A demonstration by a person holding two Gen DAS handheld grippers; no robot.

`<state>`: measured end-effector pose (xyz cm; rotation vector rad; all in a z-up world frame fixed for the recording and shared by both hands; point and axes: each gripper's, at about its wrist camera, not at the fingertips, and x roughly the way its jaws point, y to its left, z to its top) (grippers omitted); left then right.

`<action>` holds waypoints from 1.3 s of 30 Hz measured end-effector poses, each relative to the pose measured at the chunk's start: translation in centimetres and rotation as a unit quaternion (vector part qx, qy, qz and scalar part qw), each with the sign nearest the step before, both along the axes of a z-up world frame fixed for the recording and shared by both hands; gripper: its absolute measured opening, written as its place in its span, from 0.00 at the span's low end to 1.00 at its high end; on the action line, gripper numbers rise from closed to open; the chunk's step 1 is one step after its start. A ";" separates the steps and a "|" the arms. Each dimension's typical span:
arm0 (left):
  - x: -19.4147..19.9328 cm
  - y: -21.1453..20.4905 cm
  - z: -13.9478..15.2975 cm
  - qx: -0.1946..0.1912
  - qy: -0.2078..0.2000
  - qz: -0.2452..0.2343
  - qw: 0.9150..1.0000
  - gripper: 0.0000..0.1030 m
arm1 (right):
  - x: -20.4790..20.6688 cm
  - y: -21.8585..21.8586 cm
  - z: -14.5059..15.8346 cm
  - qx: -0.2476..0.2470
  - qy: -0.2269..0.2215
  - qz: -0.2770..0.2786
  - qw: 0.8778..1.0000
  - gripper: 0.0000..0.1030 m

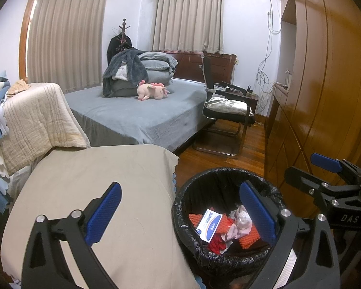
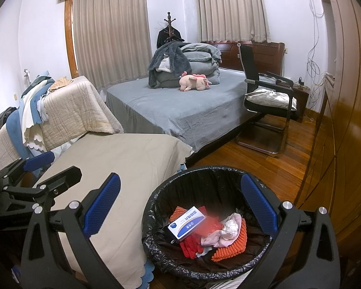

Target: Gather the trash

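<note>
A bin lined with a black bag (image 1: 180, 207) (image 2: 151, 207) stands on the wood floor beside a table under a beige cloth (image 1: 96, 180) (image 2: 122, 163). In the bin lie a white and blue box (image 1: 209, 225) (image 2: 187, 221), orange textured pieces (image 2: 231, 248), red scraps and a crumpled pink and white wad (image 2: 228, 228). My left gripper (image 1: 180, 214) is open and empty, its fingers either side of the bin's left rim. My right gripper (image 2: 180, 213) is open and empty above the bin. Each gripper shows at the edge of the other's view.
A bed with a grey sheet (image 1: 132, 110), folded bedding and a pink plush toy (image 1: 151, 91) lies beyond the table. A black chair (image 1: 228, 110) stands right of the bed. A wooden wardrobe (image 1: 325, 84) runs along the right. Blankets hang over furniture at left (image 1: 33, 120).
</note>
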<state>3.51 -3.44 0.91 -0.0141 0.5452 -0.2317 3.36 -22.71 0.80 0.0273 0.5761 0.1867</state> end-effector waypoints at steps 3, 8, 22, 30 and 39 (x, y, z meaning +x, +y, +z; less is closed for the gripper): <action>0.1 -0.1 -0.1 0.000 0.000 0.000 1.000 0.94 | 0.0 0.0 0.0 0.000 0.000 0.000 1.000 0.95; 0.1 -0.1 0.0 0.000 0.000 0.000 1.000 0.94 | 0.0 0.0 0.0 0.000 0.000 0.000 1.000 0.95; -0.1 0.1 0.1 0.000 0.003 0.000 1.000 0.94 | 0.0 -0.1 0.0 0.000 0.001 0.000 1.000 0.95; -0.2 0.1 0.0 0.000 0.004 0.001 1.000 0.94 | 0.1 -0.1 0.0 0.000 0.002 0.000 1.000 0.95; -0.4 0.4 0.0 -0.001 0.006 0.001 1.000 0.94 | 0.1 -0.1 0.1 0.000 0.002 0.001 1.000 0.95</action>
